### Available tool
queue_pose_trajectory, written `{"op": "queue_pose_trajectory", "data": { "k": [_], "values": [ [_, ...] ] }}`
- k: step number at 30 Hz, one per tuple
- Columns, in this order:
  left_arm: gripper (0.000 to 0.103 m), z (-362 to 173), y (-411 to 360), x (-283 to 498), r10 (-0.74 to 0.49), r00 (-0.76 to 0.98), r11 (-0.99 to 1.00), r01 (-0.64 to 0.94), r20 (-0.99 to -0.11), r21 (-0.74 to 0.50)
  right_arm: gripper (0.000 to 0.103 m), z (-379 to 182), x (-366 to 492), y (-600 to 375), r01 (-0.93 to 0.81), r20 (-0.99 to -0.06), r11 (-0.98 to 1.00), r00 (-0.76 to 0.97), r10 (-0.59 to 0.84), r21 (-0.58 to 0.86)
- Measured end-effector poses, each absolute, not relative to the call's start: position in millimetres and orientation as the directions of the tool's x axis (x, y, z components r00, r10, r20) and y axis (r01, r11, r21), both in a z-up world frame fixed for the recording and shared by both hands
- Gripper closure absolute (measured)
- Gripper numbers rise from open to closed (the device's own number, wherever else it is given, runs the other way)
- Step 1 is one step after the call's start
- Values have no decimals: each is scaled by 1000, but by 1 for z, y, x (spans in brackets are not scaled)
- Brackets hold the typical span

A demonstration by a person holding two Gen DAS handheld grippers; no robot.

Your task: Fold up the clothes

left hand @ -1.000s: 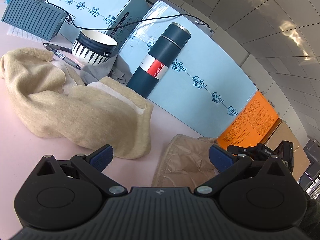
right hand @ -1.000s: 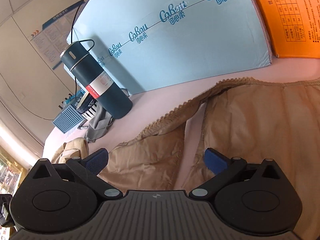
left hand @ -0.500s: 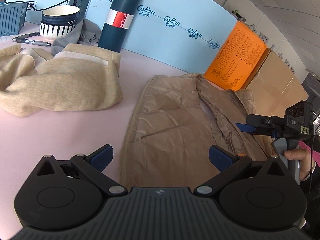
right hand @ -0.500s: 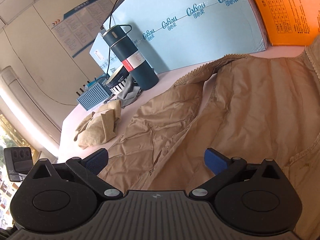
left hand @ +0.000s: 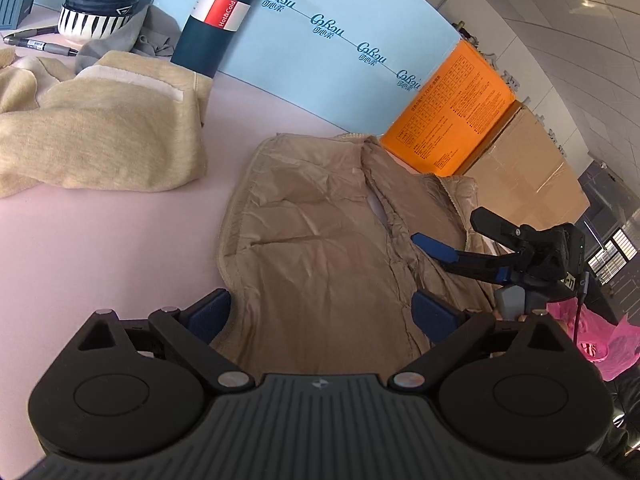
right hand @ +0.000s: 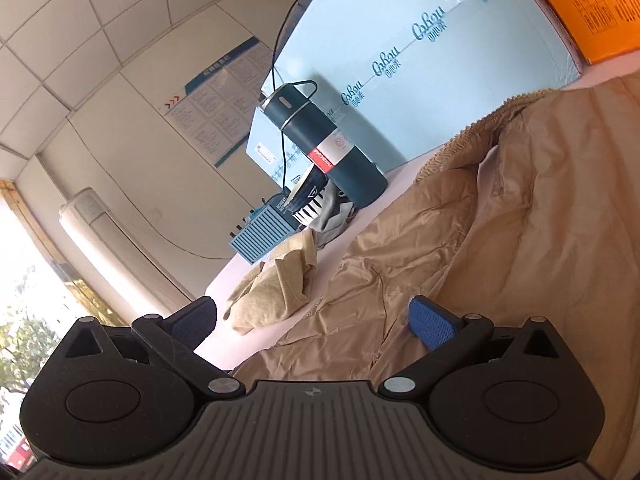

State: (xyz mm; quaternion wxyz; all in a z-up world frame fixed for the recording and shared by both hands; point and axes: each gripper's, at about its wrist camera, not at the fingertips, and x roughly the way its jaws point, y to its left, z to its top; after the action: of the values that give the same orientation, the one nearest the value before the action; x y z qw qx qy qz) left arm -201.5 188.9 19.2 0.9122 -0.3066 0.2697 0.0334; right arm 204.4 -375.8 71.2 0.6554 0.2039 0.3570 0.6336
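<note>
While its jaws are closing, the left gripper (left hand: 322, 312) hangs over the near hem of the tan vest (left hand: 320, 232) spread flat on the pink table (left hand: 100, 248), pads not pressing the cloth. A beige sweater (left hand: 100, 136) lies crumpled to the left, near a dark flask (left hand: 216, 20) and striped bowl (left hand: 100, 8). From the right wrist, the right gripper (right hand: 316, 320) stands released above the vest's (right hand: 480, 260) edge, with nothing clamped.
</note>
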Motion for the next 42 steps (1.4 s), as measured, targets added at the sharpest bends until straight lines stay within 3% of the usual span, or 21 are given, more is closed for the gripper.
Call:
{"op": "queue_pose_trajectory", "data": {
  "k": [2,3,10,14,15,17,21,22,23,25,26,30,37,39,42],
  "values": [
    [35,21,189,-205,-95,871,802,-219,-481,-556,0,73,206,-381,-677,-180,99,-50,982,729],
    [38,23,189,-206,-94,880,799,-213,-466,-562,0,74,207,-382,-672,-172,99,-44,984,734],
    [44,42,177,-208,-104,908,830,-146,-407,-538,0,89,193,-384,-694,-138,38,-88,987,719],
    [43,40,174,-203,-144,897,822,-127,-419,-555,0,93,180,-380,-671,-125,-25,-174,977,741],
    [41,38,174,-200,-156,889,819,-127,-430,-560,0,91,179,-376,-643,-158,6,-178,971,765],
    [17,30,174,-194,-167,864,817,-149,-475,-558,0,85,179,-372,-611,-211,71,-160,964,788],
    [17,19,169,-188,-64,835,847,-244,-546,-473,0,79,178,-370,-628,-303,166,-118,946,761],
    [25,18,169,-190,-63,850,847,-232,-523,-479,0,78,179,-370,-627,-306,167,-119,945,760],
    [41,17,170,-192,-78,867,843,-207,-492,-497,0,78,179,-370,-627,-308,168,-120,944,761],
    [63,18,173,-194,-107,884,830,-172,-456,-530,0,77,179,-370,-633,-322,176,-121,939,754],
    [67,20,175,-195,-113,892,824,-162,-438,-543,0,77,178,-370,-639,-329,180,-122,936,748],
    [67,29,181,-199,-103,913,811,-153,-395,-565,0,93,167,-371,-735,-424,246,-63,903,632],
    [67,49,186,-206,-114,943,805,-98,-314,-585,0,126,132,-381,-909,-581,387,234,780,153],
    [67,54,188,-209,-127,952,795,-70,-278,-603,0,123,124,-382,-904,-607,428,328,724,22],
    [66,51,190,-209,-132,947,787,-78,-292,-611,0,116,116,-383,-893,-597,439,406,692,-99]
  ]
}}
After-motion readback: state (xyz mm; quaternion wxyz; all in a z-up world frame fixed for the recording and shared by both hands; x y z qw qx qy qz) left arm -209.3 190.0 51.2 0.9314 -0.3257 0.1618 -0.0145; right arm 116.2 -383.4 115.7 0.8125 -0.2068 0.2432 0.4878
